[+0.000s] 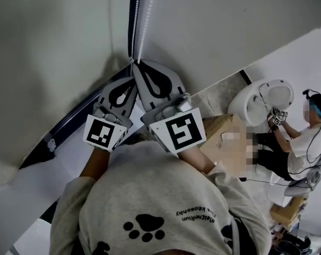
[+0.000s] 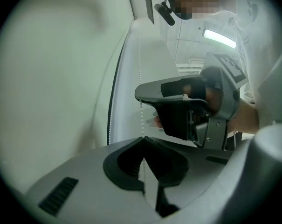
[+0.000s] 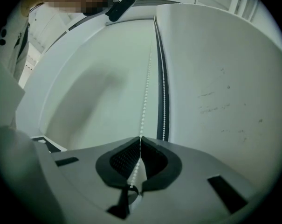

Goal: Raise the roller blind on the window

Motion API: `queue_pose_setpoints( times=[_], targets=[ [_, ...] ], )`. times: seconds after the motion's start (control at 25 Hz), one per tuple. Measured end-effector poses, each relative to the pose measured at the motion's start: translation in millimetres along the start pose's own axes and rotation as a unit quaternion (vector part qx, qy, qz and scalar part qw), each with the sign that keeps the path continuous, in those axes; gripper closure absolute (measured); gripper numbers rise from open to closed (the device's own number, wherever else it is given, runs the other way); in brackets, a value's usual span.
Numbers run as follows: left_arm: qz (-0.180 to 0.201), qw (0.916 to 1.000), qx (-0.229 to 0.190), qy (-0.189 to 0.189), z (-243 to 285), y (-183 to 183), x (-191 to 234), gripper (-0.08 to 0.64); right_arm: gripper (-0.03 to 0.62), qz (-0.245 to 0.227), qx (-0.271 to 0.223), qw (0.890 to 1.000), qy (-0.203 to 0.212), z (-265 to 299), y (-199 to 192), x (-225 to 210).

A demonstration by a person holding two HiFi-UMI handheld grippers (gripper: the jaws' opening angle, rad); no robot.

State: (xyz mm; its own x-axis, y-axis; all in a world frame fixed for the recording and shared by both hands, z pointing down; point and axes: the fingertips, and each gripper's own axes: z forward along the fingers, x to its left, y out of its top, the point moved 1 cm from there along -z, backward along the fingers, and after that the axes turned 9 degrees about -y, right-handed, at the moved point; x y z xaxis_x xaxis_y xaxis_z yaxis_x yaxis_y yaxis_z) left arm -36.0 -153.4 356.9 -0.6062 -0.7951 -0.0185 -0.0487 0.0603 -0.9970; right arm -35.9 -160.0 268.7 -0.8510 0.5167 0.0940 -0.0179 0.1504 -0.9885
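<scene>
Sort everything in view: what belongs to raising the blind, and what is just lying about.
Belongs to the job:
- bead chain, with both the left gripper and the right gripper shut on it
- roller blind

Just about:
- cardboard box
- white toilet-like fixture
- second person beside that fixture

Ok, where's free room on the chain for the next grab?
Free: chain above the right gripper, bare up the blind beside the wall. Crowded: the short stretch down to the left gripper; both are shut on the chain.
</scene>
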Motion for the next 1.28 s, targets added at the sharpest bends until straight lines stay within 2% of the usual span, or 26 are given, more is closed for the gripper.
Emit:
queue_pose_setpoints(
  times=[0.2,0.52,0.68,0.92,1.12,1.28],
  targets=[
    [-0.010,0.9999,0.009,0.002,-4.5,-10.2,0.1,0.552,0.580,-0.002,0.019,1.000,0.001,-1.2,-12.1,4.6],
    [-0.031,0.9990,0.027,0.020,-9.1,-52.9,-3.3,0.552,0.581,0.001,0.049,0.999,0.013,-8.1,-53.8,8.0],
    [-0.021,0.9989,0.036,0.023,-12.1,-69.1,-3.3,0.552,0.581,0.009,0.068,0.998,0.015,-10.6,-76.3,11.8],
    [-0.024,0.9983,0.047,0.024,-13.6,-101.3,-4.9,0.552,0.581,-0.008,0.078,0.997,0.016,-15.0,-110.1,12.9],
    [-0.046,0.9962,0.069,0.028,-13.5,-128.4,-4.7,0.551,0.581,0.009,0.088,0.996,0.020,-18.0,-135.2,14.2],
    [-0.046,0.9953,0.081,0.025,-13.6,-141.1,-7.5,0.551,0.581,0.017,0.099,0.995,0.022,-19.9,-150.8,14.5]
  ],
)
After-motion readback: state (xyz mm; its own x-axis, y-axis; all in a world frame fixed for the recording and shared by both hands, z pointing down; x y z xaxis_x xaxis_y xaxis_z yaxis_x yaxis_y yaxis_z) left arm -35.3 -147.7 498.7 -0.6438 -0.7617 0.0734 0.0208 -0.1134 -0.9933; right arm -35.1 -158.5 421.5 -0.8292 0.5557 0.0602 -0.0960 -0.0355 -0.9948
